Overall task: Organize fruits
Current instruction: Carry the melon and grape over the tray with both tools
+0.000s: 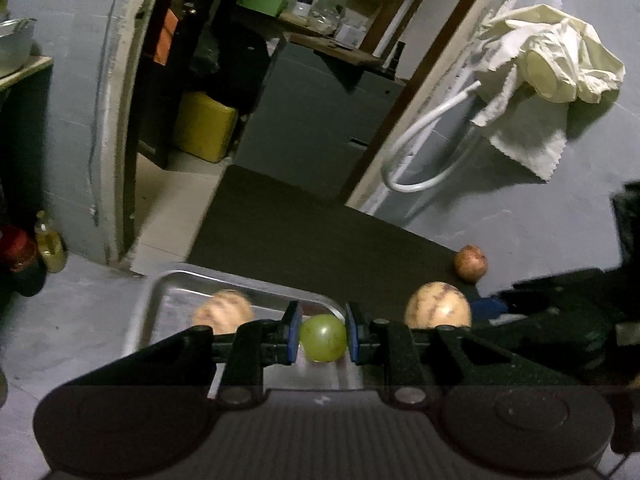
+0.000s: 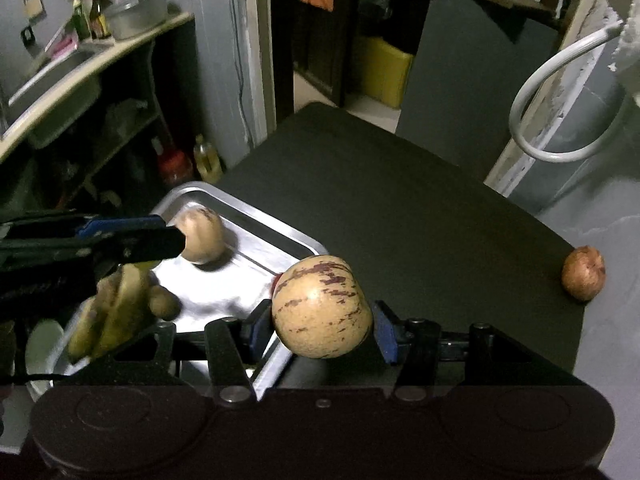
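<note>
Left tongs (image 1: 323, 338) clamped on a small green fruit (image 1: 322, 337) over the metal tray (image 2: 280, 229), right tongs (image 2: 322, 326) clamped on a striped pale melon (image 2: 322, 307), tray at the tabletop's (image 2: 400, 208) near left edge holding another pale fruit (image 2: 200, 234) and, blurred, perhaps bananas (image 2: 116, 312), reddish fruit (image 2: 583, 273) at the far right edge.

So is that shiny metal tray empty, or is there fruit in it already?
Not empty. The shiny metal tray already holds a pale tan round fruit, with yellow-green bananas at its near end.
</note>
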Motion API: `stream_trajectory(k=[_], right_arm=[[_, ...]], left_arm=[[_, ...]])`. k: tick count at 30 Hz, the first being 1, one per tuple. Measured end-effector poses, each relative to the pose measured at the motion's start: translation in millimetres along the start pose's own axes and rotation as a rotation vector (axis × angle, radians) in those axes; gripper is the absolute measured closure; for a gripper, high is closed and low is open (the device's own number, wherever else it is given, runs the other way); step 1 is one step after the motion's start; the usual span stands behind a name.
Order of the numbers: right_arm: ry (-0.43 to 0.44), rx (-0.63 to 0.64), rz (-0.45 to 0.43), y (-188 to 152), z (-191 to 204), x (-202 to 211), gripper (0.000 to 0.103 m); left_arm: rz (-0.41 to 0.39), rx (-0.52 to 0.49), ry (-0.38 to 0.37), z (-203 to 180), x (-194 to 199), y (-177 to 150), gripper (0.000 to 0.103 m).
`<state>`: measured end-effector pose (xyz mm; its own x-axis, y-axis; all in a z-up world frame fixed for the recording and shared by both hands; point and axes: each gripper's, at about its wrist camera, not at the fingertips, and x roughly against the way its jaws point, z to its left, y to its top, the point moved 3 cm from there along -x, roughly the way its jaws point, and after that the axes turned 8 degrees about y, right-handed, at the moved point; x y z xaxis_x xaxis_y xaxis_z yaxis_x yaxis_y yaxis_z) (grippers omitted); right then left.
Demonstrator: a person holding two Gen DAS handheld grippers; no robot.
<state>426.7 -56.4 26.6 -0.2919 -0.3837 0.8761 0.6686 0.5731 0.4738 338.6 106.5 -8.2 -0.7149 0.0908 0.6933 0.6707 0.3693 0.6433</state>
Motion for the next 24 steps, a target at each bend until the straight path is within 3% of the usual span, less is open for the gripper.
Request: stream_trajectory(k=[7,24], right_arm=[[-0.029,-0.03,-0.058,-30.6,33.2,16.0,0.049],[-0.097,-0.112,-0.126,-100.8,114.4,11.2,0.049]], left_arm=[[-0.018,-0.041,0.009,28.8,27.1,-9.9,0.078],[0.059,-0.165,0.013,72.8,71.5,-53.0,0.078]])
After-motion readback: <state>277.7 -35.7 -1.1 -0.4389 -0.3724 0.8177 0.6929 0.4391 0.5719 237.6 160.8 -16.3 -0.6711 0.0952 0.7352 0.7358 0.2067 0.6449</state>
